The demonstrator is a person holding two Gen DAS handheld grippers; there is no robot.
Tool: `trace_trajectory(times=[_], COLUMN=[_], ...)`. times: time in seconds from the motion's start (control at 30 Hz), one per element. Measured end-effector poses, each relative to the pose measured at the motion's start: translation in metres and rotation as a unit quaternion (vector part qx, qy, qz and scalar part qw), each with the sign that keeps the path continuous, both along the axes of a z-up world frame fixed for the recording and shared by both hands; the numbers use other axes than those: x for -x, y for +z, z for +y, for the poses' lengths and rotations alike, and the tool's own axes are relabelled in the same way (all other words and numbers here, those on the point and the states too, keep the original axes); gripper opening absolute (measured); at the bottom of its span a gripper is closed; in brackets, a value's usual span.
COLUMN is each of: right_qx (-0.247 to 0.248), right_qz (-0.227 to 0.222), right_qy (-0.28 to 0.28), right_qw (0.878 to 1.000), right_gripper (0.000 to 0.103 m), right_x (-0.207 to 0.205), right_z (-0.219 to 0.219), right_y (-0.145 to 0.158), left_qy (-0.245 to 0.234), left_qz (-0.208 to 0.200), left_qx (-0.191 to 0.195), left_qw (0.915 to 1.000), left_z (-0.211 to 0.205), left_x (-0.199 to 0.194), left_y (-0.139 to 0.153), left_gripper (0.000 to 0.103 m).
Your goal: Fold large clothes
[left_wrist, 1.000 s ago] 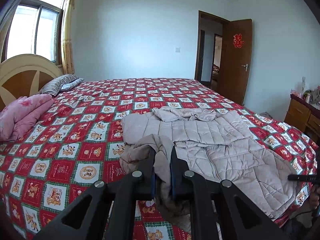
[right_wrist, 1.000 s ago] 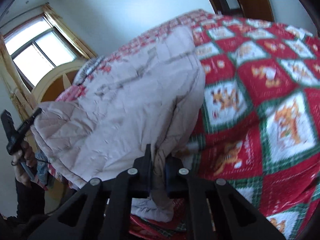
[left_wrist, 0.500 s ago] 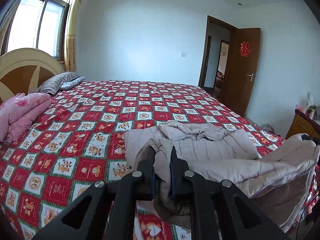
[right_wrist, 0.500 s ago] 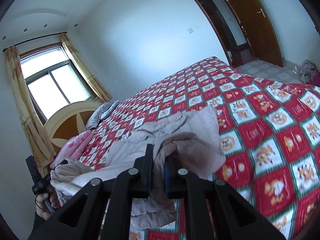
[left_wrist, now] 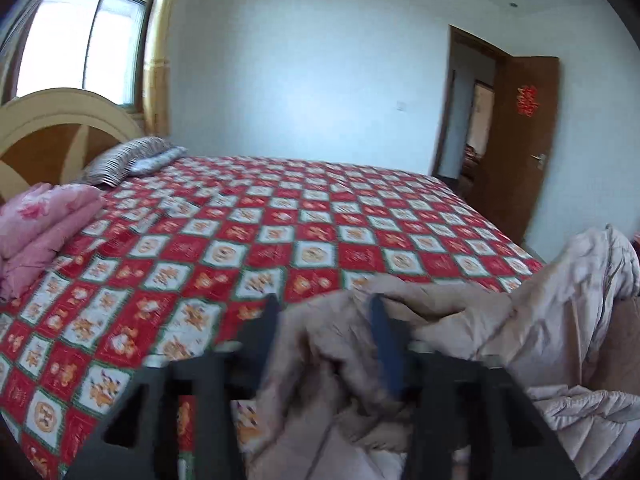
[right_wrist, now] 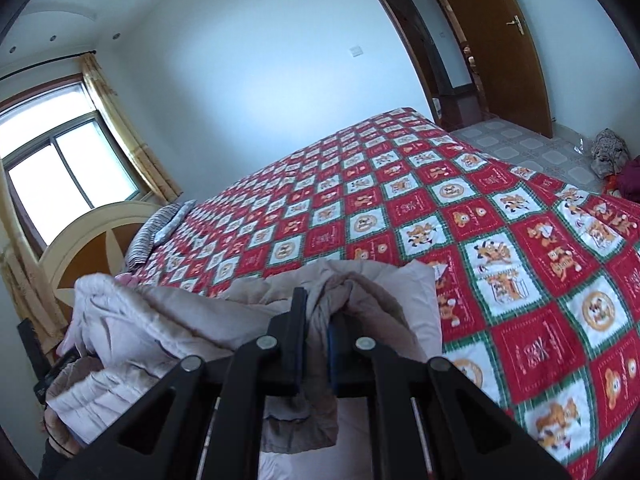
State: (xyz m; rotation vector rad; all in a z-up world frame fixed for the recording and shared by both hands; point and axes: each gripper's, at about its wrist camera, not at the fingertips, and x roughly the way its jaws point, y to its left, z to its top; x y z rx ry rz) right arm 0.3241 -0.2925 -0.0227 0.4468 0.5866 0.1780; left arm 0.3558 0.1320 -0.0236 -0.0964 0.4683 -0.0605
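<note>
- Beige quilted jacket (left_wrist: 540, 320), earlier flat on bed (left_wrist: 280, 232), now bunched at near edge.
- Left gripper (left_wrist: 324, 320): jaws just opening, fabric loose between.
- Right gripper (right_wrist: 318, 316): clamped on jacket fold.

Right gripper (right_wrist: 318, 320): matte black angular links, silver round pivot screws, blue-lined finger pads. Left gripper (left_wrist: 326, 336): same build (blurred). Lower left of right view: dark sleeve, possibly a thin wristband.
</note>
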Motion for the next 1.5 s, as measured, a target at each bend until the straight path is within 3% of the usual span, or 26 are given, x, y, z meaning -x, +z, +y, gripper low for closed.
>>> trace_trajectory(times=[0.03,0.07,0.27,0.37,0.43,0.5,0.53,0.57,0.6,0.63,0.7,0.8,0.9,1.0,1.5], right_qx=[-0.003,-0.005,0.025,0.033,0.042,0.061,0.072,0.087,0.110,0.135,0.198,0.277,0.255,0.242,0.233], right_qz=[0.005,0.009,0.017,0.035,0.040,0.027,0.014,-0.007,-0.035,-0.062,-0.091,-0.059,0.004,0.032,0.079], right_qy=[-0.004,-0.007,-0.057,-0.086,-0.100,-0.097,-0.092,-0.085,-0.080,-0.072,-0.030,0.005,0.001,0.004,0.014], right_qw=[1.000,1.000,0.998,0.995,0.993,0.993,0.993,0.993,0.990,0.986,0.975,0.959,0.967,0.970,0.969], right_gripper=[0.011,0.011,0.011,0.018,0.032,0.055,0.064,0.084,0.097,0.100,0.100,0.100,0.100,0.101,0.103], right_x=[-0.007,-0.016,-0.076,-0.103,-0.114,-0.112,-0.108,-0.102,-0.094,-0.087,-0.083,-0.101,-0.126,-0.137,-0.146], right_z=[-0.002,-0.003,0.004,0.007,0.012,0.024,0.032,0.042,0.054,0.067,0.096,0.121,0.109,0.100,0.098], right_y=[-0.005,-0.010,-0.043,-0.059,-0.066,-0.065,-0.063,-0.060,-0.058,-0.057,-0.061,-0.080,-0.100,-0.109,-0.126], left_qy=[0.020,0.042,0.111,0.117,0.119,0.127,0.132,0.134,0.136,0.141,0.148,0.155,0.145,0.139,0.123], left_qz=[-0.018,-0.039,-0.059,-0.070,-0.059,-0.058,-0.057,-0.053,-0.046,-0.037,-0.019,0.017,0.071,0.084,0.134], left_qx=[0.007,0.017,-0.013,-0.069,-0.123,-0.167,-0.192,-0.208,-0.222,-0.233,-0.236,-0.232,-0.207,-0.197,-0.181], left_qw=[0.9996,0.9982,0.9920,0.9882,0.9835,0.9760,0.9709,0.9676,0.9646,0.9614,0.9603,0.9601,0.9649,0.9668,0.9664], left_z=[0.006,0.011,-0.017,-0.054,-0.078,-0.096,-0.104,-0.109,-0.114,-0.118,-0.119,-0.112,-0.098,-0.097,-0.094], left_x=[-0.003,-0.003,-0.008,-0.016,-0.035,-0.053,-0.063,-0.071,-0.080,-0.089,-0.104,-0.128,-0.147,-0.152,-0.169], left_y=[0.003,0.006,-0.016,-0.030,-0.042,-0.058,-0.066,-0.074,-0.081,-0.087,-0.096,-0.107,-0.123,-0.133,-0.150], left_gripper=[0.094,0.098,0.098,0.099,0.099,0.099,0.099,0.099,0.099,0.099,0.099,0.099,0.099,0.102,0.102])
